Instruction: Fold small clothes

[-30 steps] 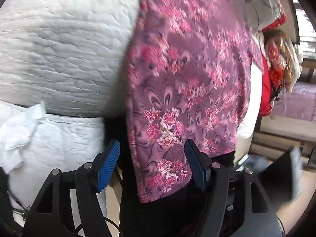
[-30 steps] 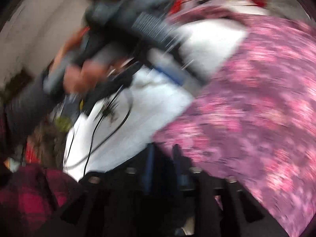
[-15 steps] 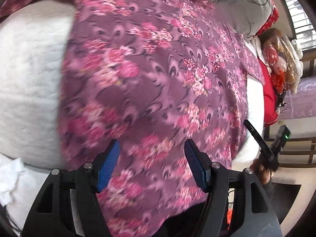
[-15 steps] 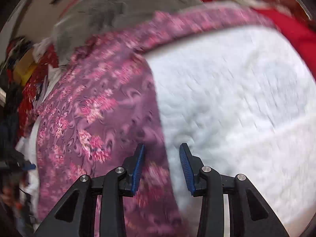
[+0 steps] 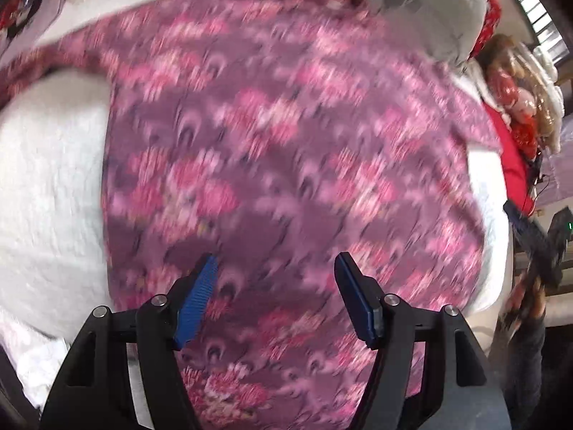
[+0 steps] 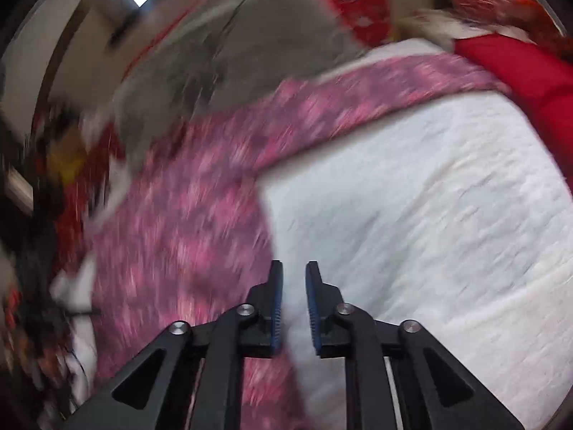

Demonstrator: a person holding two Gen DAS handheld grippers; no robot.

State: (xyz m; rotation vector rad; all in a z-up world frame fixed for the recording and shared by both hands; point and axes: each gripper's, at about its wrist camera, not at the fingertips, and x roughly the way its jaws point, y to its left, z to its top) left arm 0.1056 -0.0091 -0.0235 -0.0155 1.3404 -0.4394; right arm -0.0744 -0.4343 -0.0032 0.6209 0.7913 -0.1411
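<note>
A purple garment with a pink flower print [image 5: 286, 165] lies spread on a white quilted bed cover [image 5: 46, 186]. My left gripper [image 5: 275, 279] is open, hovering over the garment's near part with nothing between its blue pads. In the right wrist view the same garment [image 6: 179, 236] lies to the left, with a sleeve or edge running up to the right. My right gripper [image 6: 293, 286] hovers at the garment's right edge over the white cover [image 6: 429, 215]; its jaws stand narrowly apart and hold nothing. Both views are motion-blurred.
A grey pillow [image 5: 412, 7] and red cloth [image 5: 512, 150] lie at the bed's far side, with a doll [image 5: 519, 107] at the right. The grey pillow [image 6: 232, 57] and red cloth [image 6: 519, 71] also show in the right wrist view. Clutter sits at the left.
The garment went from hanging in front of the left gripper to lying spread on the bed. The right gripper swung round to the garment's right edge and its jaws narrowed slightly.
</note>
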